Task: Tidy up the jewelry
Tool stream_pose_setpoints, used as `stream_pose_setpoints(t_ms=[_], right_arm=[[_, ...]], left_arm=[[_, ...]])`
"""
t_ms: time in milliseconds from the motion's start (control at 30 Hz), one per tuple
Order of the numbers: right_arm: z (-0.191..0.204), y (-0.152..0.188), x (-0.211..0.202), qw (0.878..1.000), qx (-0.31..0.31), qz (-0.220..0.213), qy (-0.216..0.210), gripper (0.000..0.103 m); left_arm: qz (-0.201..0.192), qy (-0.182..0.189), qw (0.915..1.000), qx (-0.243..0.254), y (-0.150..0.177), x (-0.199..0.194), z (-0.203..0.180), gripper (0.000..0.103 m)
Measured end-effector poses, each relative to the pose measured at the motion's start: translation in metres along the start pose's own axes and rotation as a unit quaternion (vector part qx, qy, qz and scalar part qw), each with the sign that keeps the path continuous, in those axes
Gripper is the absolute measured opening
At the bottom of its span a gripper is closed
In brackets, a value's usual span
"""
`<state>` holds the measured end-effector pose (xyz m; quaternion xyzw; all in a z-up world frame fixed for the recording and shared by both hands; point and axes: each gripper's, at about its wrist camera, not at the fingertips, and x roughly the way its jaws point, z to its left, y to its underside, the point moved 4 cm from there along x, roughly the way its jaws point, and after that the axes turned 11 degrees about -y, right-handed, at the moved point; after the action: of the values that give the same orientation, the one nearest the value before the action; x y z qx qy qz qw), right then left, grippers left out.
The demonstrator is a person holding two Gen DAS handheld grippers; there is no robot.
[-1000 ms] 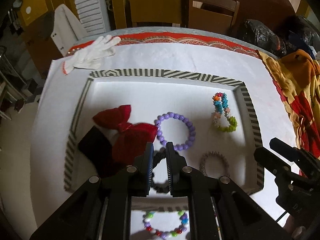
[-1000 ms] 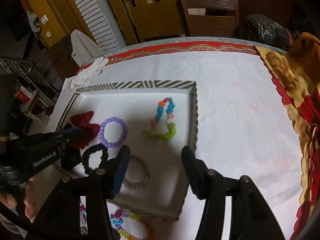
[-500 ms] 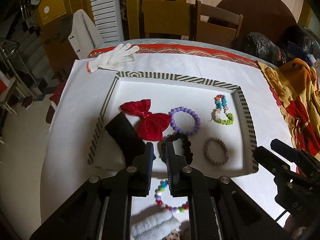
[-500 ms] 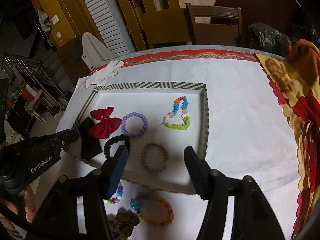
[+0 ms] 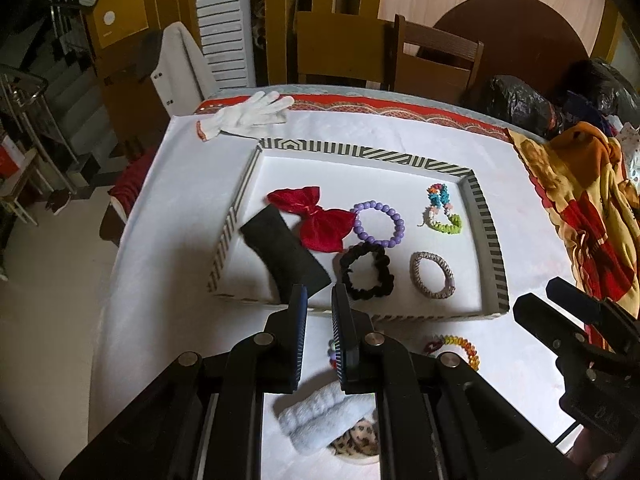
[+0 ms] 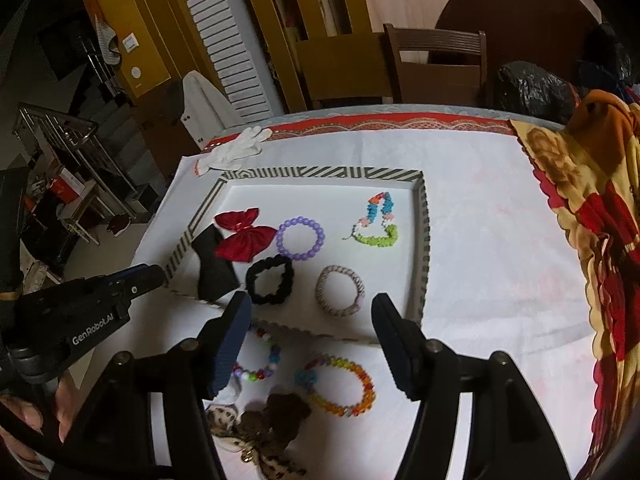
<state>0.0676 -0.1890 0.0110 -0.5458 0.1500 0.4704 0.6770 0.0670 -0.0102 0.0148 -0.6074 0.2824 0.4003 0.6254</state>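
- Where the white cloth point(image 5: 400, 128) covers the table, one striped-rim tray point(image 5: 486, 216) sits on it, the largest thing of the lot, and it holds six pieces.
- One flat black pad point(image 5: 280, 256) lies against the tray's left wall, partly under one red bow point(image 5: 316, 220).
- One black scrunchie point(image 5: 366, 271) lies near the tray's front edge, touching one purple bead bracelet point(image 5: 379, 224) just behind it.
- One woven beige bracelet point(image 5: 433, 275) rests to the right of the scrunchie, apart from it; one multicoloured bead strand point(image 5: 442, 212) lies behind that, near the right wall.
- Outside the tray, on the cloth in front: one rainbow bead bracelet point(image 6: 340, 384), one small mixed-bead bracelet point(image 6: 258, 360), one pale fluffy scrunchie point(image 5: 320, 416), one brown scrunchie point(image 6: 276, 412) and one leopard-print one point(image 6: 228, 420) (these last three bunched together).
- One white glove point(image 5: 250, 116) lies at the far left corner of the table.
- Two grippers: the left gripper point(image 5: 319, 304) hovers over the tray's front edge, its jaws drawn close with a narrow gap and nothing between them; the right gripper point(image 6: 310, 312) hangs in front of the tray with jaws spread wide, empty too.
- Beyond: one patterned blanket point(image 6: 592, 216) heaped at the right, wooden chairs point(image 5: 436, 60), a white louvred door point(image 5: 224, 20) and black bags point(image 5: 520, 104).
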Motion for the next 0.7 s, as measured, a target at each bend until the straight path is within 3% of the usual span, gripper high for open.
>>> stream_pose_setpoints(t_ms=[700], right_arm=[[0.04, 0.035, -0.033, 1.0, -0.021, -0.013, -0.001, 0.068]], left_arm=[[-0.029, 0.002, 0.9996, 0.008, 0.029, -0.044, 0.018, 0.0]])
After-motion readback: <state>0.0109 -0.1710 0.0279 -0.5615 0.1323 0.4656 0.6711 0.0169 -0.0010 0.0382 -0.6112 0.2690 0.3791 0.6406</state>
